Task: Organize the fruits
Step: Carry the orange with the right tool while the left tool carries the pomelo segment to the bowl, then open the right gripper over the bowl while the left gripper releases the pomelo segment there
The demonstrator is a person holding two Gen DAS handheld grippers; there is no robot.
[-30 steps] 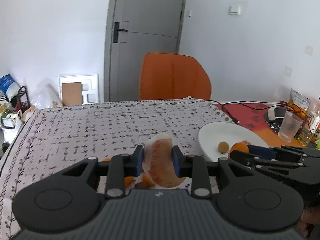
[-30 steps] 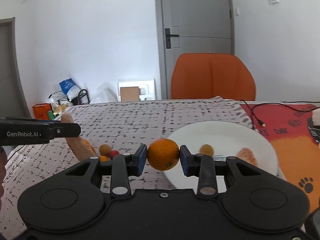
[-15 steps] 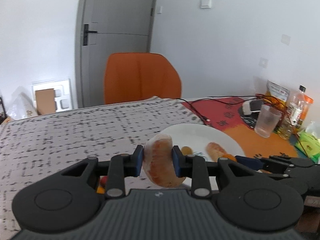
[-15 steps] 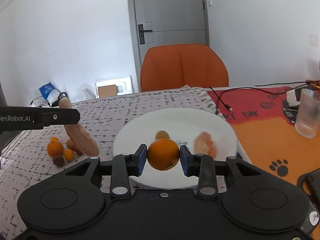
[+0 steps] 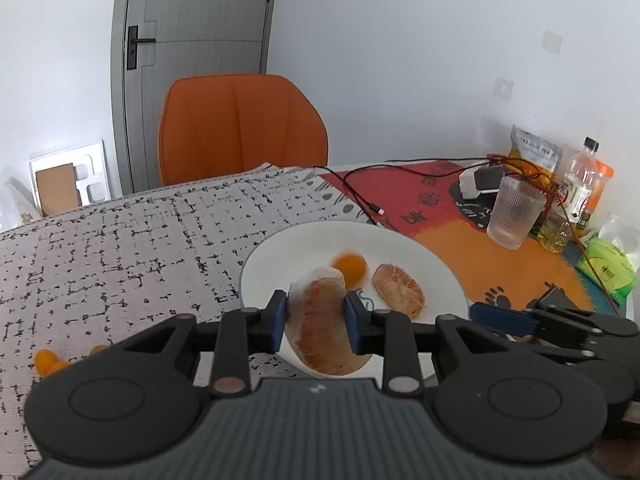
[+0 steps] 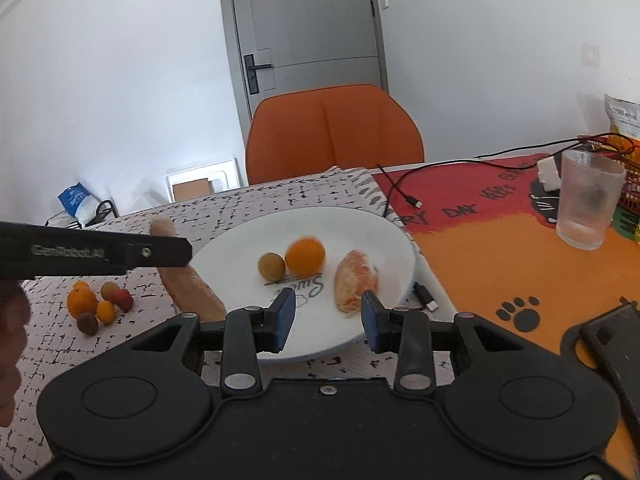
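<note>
1. Placement step in hand: the left gripper (image 5: 316, 322) pinches a long peeled orange-pink citrus segment (image 5: 320, 320) above the near edge of the round white ceramic plate (image 6: 372, 232).
2. Right gripper (image 6: 328, 316) stands spread and empty at the plate's near rim; the small round orange fruit (image 6: 306, 256) looks blurred on the plate, beside a small brown round fruit (image 6: 272, 266) and a second peeled segment (image 6: 354, 282).
3. Next move, as judged: lower the segment onto bare plate, then release.
4. Loose small fruits (image 6: 98, 306) lie on the desk, left of the plate.
</note>
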